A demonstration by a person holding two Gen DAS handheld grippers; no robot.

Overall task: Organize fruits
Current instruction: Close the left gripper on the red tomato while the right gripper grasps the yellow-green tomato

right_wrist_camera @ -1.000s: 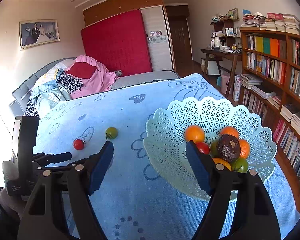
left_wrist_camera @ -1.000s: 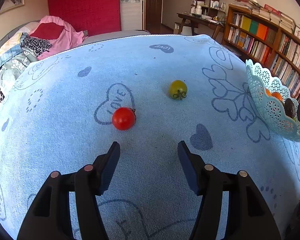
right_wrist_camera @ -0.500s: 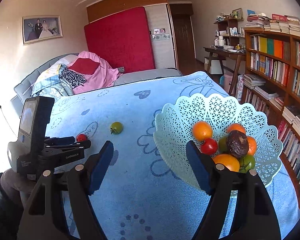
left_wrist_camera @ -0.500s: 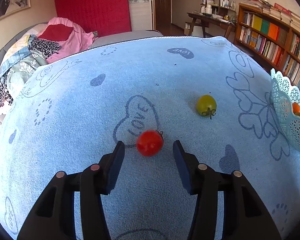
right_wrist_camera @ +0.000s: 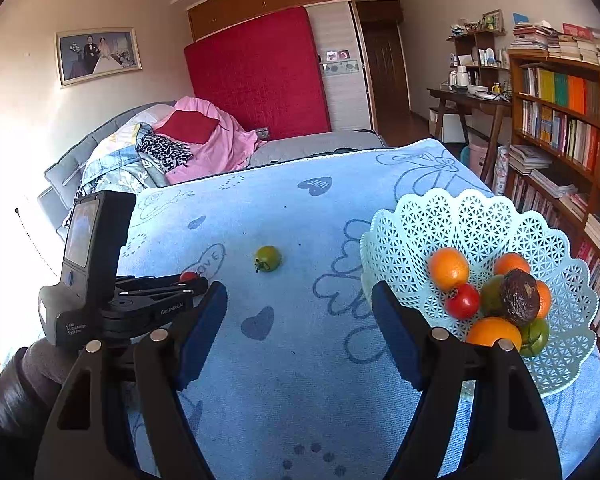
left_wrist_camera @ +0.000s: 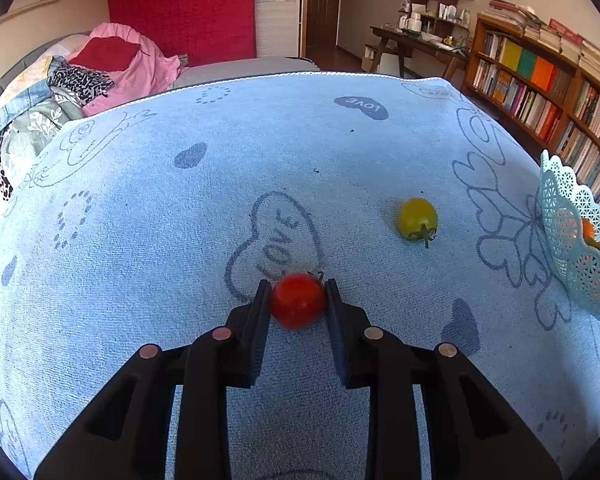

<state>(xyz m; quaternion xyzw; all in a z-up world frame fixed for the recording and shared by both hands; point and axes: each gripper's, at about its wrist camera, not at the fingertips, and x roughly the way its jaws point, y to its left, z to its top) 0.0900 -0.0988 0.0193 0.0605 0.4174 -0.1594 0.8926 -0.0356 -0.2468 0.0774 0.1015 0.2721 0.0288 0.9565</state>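
Observation:
My left gripper [left_wrist_camera: 297,294] is shut on a red tomato [left_wrist_camera: 298,300] that rests on the blue cloth. It also shows in the right wrist view [right_wrist_camera: 192,280], with the red tomato [right_wrist_camera: 189,276] just visible at its tips. A green tomato [left_wrist_camera: 417,219] lies to the right of it on the cloth, also in the right wrist view [right_wrist_camera: 268,258]. My right gripper [right_wrist_camera: 298,312] is open and empty above the cloth, left of the pale lattice fruit basket [right_wrist_camera: 412,224], which holds oranges, tomatoes and an avocado.
The blue cloth [left_wrist_camera: 140,264] covers the table. The basket's rim [left_wrist_camera: 556,188] shows at the right edge of the left wrist view. A bed with piled clothes [right_wrist_camera: 172,148] stands behind, a bookshelf [right_wrist_camera: 560,120] to the right.
My left gripper moved forward around the red tomato and closed on it. My right gripper stayed open and shifted only slightly.

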